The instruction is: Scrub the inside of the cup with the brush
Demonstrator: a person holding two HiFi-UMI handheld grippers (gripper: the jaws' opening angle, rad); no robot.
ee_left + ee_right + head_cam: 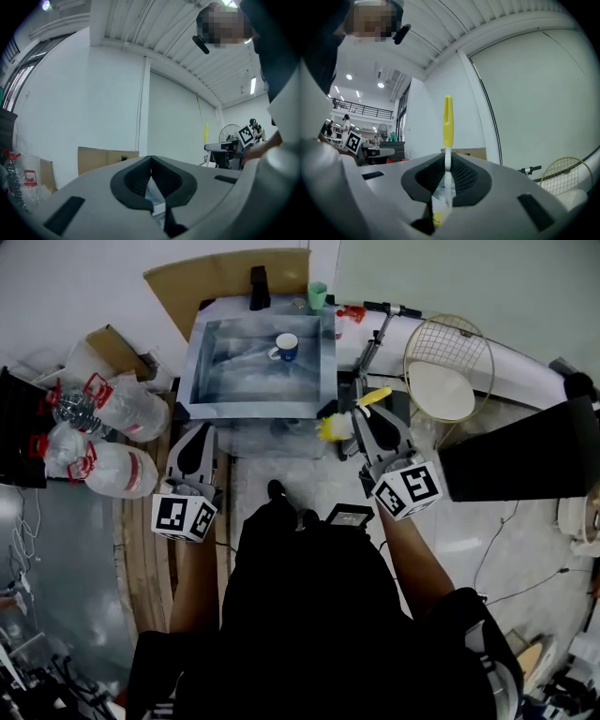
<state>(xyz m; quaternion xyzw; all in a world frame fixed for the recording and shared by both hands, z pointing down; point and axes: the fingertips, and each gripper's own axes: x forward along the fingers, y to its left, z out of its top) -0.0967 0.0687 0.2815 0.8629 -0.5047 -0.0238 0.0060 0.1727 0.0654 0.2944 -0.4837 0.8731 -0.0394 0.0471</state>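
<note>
A blue and white cup stands inside the metal sink basin at the top of the head view. My left gripper is level in front of the sink's near left corner, shut with nothing in it; its pads meet in the left gripper view. My right gripper, by the sink's near right corner, is shut on the brush. The brush's yellow handle sticks up above the jaws and its yellow bristles hang to the left. Both grippers are short of the basin.
Large plastic bottles lie left of the sink. Cardboard, a black tap and a green cup are behind it. A scooter and a round wire frame stand to the right, beside a black panel.
</note>
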